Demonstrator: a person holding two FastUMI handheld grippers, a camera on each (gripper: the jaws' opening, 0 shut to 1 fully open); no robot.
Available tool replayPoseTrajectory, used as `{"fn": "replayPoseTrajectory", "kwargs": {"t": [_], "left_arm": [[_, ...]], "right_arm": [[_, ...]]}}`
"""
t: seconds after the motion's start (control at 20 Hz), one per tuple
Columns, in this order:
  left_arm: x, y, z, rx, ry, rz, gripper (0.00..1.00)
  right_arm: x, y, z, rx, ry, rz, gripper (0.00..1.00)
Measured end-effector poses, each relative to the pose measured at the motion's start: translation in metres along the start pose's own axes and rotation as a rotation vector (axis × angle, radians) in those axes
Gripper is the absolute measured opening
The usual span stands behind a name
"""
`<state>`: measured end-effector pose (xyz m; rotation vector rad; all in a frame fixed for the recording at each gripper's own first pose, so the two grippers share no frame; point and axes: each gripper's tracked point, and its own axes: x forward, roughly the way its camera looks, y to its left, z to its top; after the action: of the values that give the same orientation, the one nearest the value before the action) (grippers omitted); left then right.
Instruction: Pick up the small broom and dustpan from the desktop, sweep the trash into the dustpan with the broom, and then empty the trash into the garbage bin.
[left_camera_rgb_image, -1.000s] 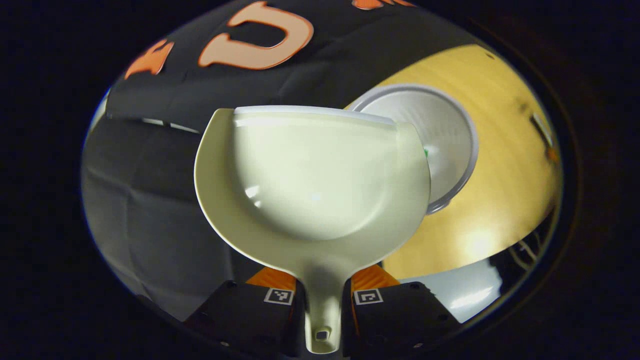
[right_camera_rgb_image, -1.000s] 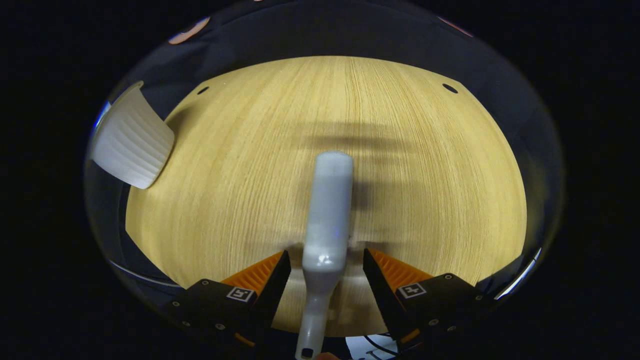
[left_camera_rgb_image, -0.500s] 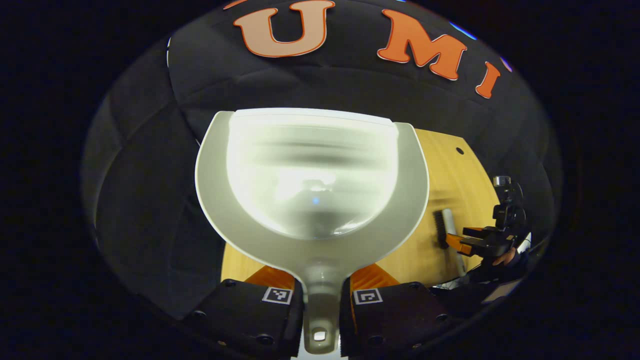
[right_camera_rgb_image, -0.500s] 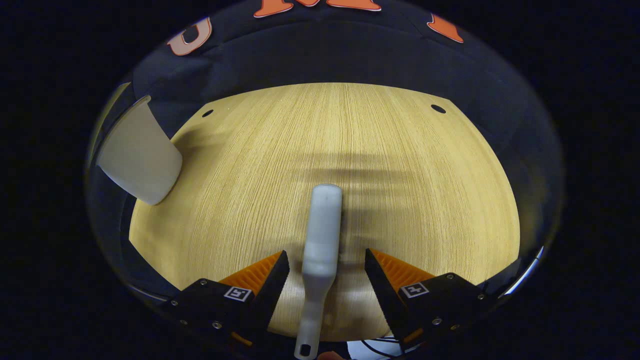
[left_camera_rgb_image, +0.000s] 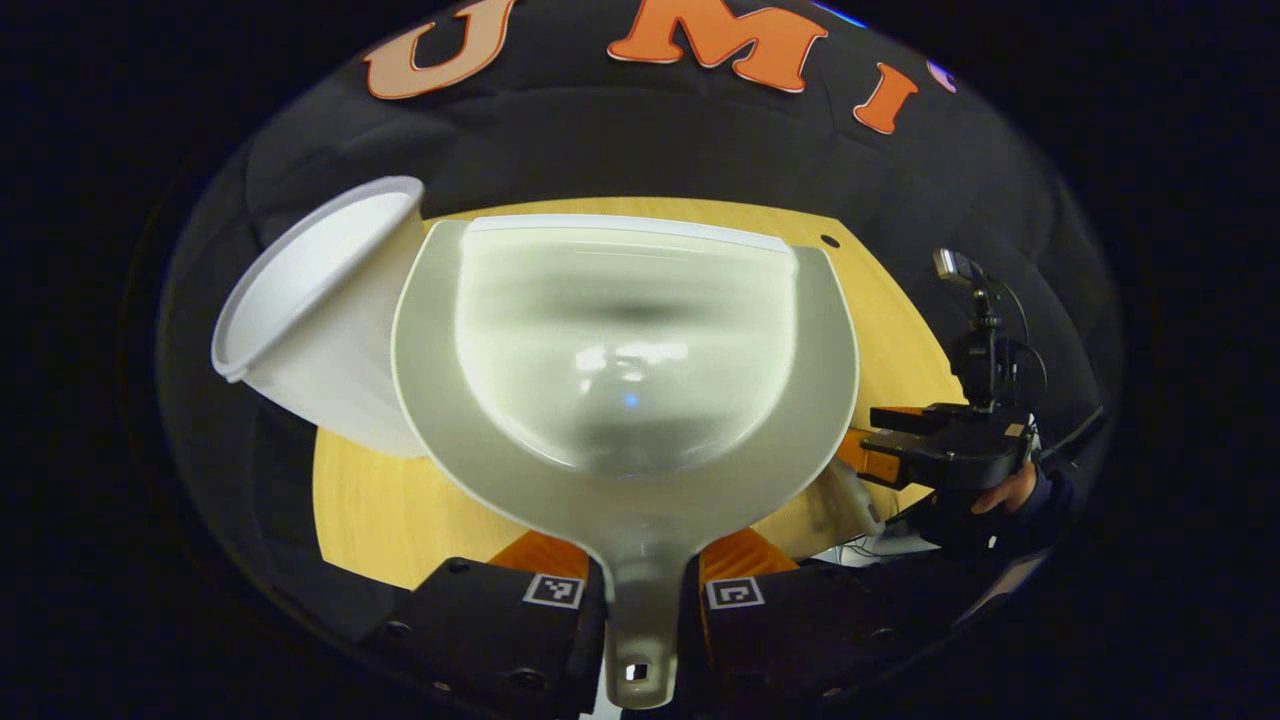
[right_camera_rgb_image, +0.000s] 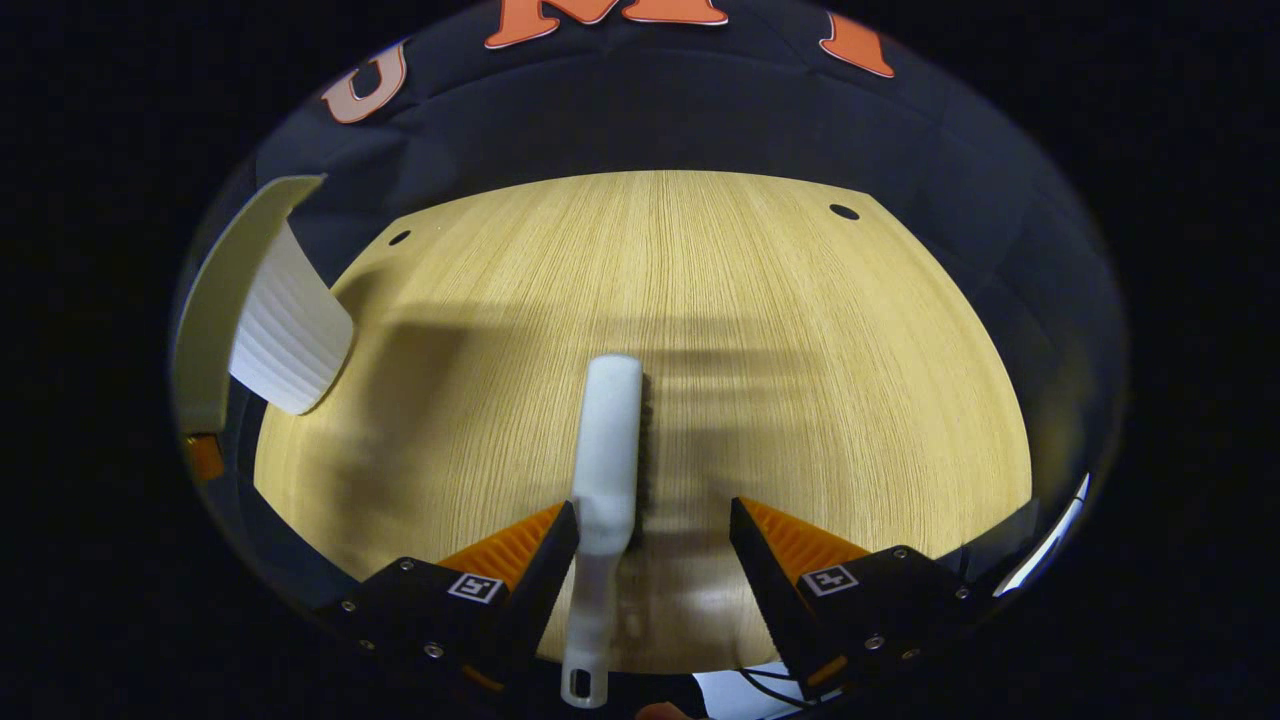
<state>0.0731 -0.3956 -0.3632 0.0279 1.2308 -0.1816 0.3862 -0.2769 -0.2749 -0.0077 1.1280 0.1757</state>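
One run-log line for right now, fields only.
left gripper: shut on dustpan handle, pan empty | right gripper: open, broom lying between fingers on desktop | bin: beside dustpan

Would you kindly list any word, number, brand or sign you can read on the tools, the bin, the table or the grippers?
None can be read.
Dustpan, broom, garbage bin, table: no writing visible.
Left gripper: square coded markers, patterns rather than text.
Right gripper: the same kind of square markers, too small to tell any character.
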Motion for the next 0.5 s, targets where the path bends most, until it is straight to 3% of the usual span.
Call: {"fn": "replayPoseTrajectory", "kwargs": {"t": [0.25, 0.5], "left_arm": [[0.073, -0.017, -0.048, -0.078, 0.168, 0.022, 0.3], [0.112, -0.028, -0.076, -0.12, 0.271, 0.012, 0.31]], "right_arm": [[0.002, -0.001, 0.001, -0.001, 0.004, -0.001, 0.92], [0.002, 0.0, 0.004, -0.004, 0.003, -0.001, 0.93]]}}
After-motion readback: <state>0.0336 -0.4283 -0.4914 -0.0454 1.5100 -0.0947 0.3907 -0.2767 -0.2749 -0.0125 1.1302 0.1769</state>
